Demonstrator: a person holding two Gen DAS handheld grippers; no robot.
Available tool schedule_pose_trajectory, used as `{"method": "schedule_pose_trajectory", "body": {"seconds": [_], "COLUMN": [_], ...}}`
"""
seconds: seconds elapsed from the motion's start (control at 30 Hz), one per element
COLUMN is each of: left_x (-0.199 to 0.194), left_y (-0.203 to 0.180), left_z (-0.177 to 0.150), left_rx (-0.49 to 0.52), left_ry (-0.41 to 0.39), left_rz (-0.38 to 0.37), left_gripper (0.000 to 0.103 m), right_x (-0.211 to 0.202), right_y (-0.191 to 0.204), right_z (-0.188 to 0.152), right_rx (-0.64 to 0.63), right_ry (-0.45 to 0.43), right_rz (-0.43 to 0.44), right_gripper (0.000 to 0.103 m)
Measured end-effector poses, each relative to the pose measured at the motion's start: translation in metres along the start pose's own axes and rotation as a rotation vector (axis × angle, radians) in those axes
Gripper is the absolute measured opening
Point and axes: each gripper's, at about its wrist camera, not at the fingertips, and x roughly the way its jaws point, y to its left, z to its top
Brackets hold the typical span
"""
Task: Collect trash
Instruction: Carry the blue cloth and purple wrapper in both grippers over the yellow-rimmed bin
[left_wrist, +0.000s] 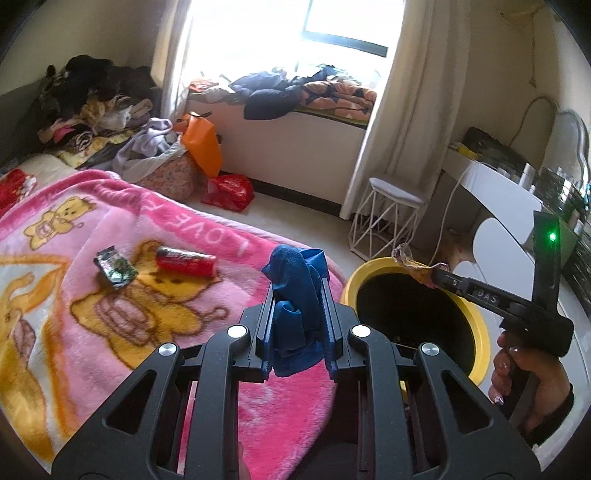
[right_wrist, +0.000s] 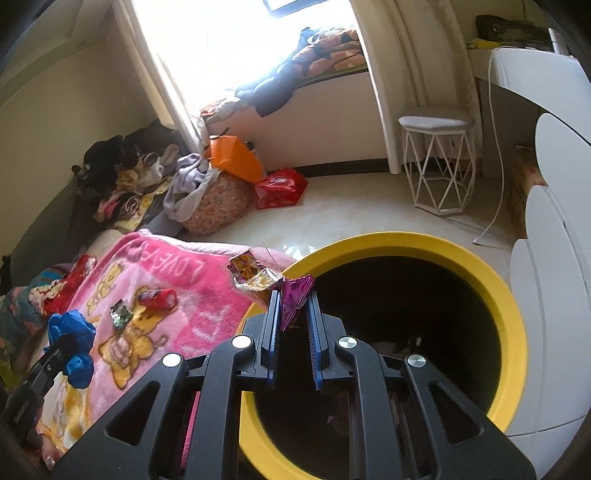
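Step in hand: carrying trash to the yellow-rimmed bin (right_wrist: 406, 240), which stands on the floor just right of the pink blanket (left_wrist: 110, 314). The right gripper (right_wrist: 293, 299) is clamped on a crumpled snack wrapper (right_wrist: 255, 275), held above the bin's near-left rim; the left gripper (left_wrist: 297, 280) is clamped on a blue wad (left_wrist: 295, 291), over the blanket edge just left of the bin. Next move, by judgement: bring each load fully over the dark opening, then release; a red can (left_wrist: 186, 261) and a small foil packet (left_wrist: 115, 267) remain on the blanket.
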Motion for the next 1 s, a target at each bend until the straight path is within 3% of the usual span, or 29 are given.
{"method": "schedule_pose_trajectory", "body": {"seconds": [1.0], "left_x": [0.047], "left_y": [-0.079], "left_z": [-0.014], "left_rx": [0.151], "left_ry": [0.073], "left_rz": [-0.128], "left_gripper": [0.015], "right_x": [-0.005], "right_y": [-0.068], "right_z": [0.001], "right_rx": [0.085], "right_ry": [-0.033], "right_rz": [-0.179], "right_gripper": [0.014]}}
